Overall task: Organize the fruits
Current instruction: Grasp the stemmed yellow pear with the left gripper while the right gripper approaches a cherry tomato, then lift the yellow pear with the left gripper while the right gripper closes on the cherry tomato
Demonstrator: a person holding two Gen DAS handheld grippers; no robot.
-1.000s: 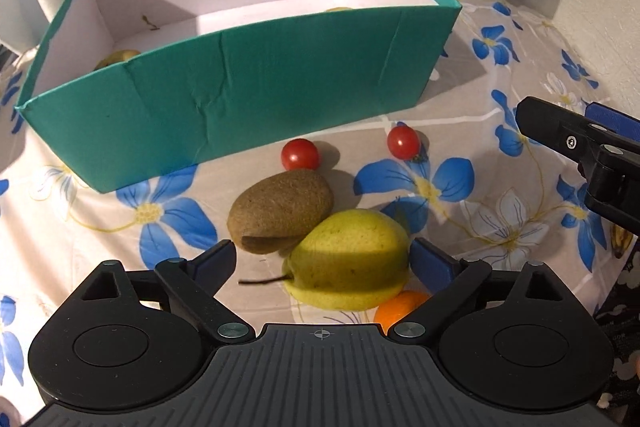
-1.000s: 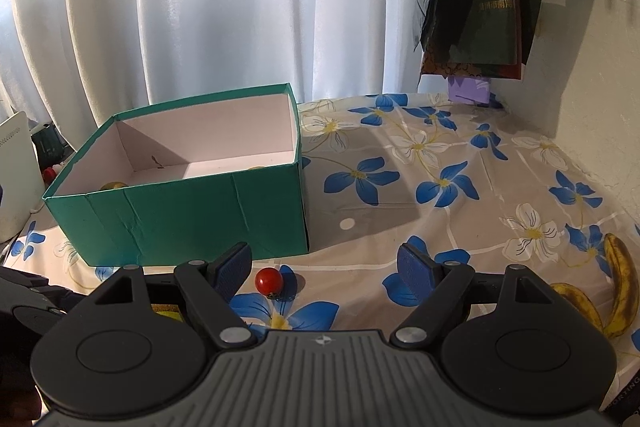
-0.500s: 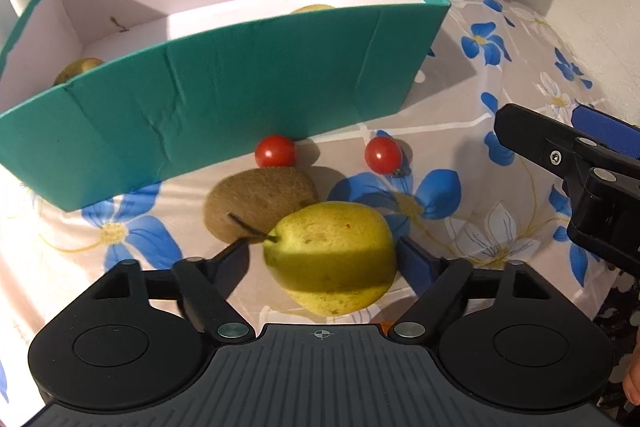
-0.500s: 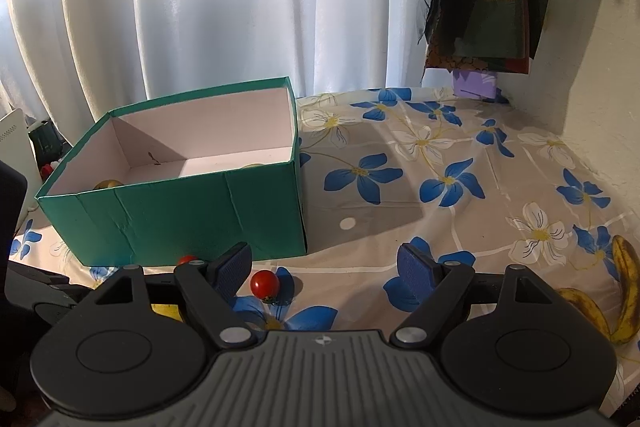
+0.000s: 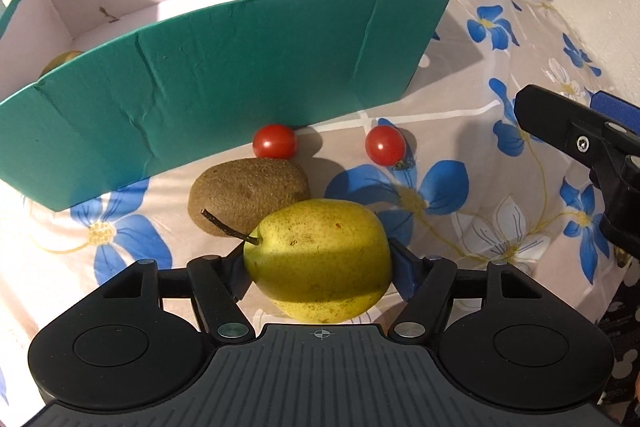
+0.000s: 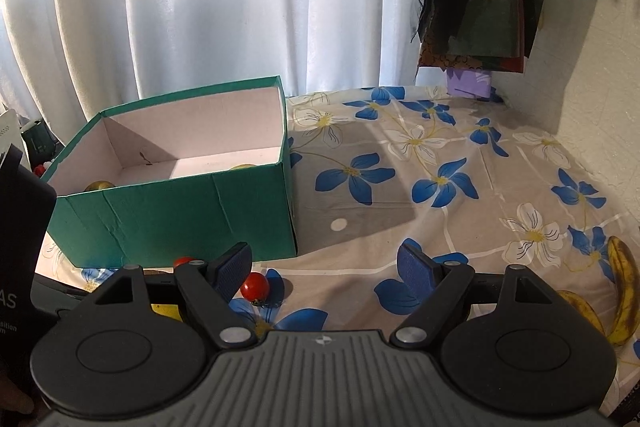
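Observation:
A yellow-green pear [image 5: 320, 259] sits between the pads of my left gripper [image 5: 322, 267]. The jaws are closing and both pads press its sides. Behind it on the flowered cloth lies a brown kiwi [image 5: 248, 191]. Two cherry tomatoes [image 5: 274, 141] [image 5: 385, 145] rest near the front wall of the teal box [image 5: 224, 67]. Yellowish fruit [image 5: 60, 61] shows in the box's left corner. My right gripper [image 6: 328, 267] stands open above the cloth with nothing between its pads. One tomato [image 6: 255, 287] lies just past its left pad.
Spotted bananas [image 6: 620, 291] lie at the right edge of the cloth. White curtains hang behind the box, and dark bags [image 6: 480, 7] hang by the wall on the right. A finger [image 5: 560, 123] of my right gripper reaches in beside the tomatoes.
My left gripper's jaws closed on the pear. The pear turned so its stem now points up and left over the kiwi. The right gripper stayed where it was.

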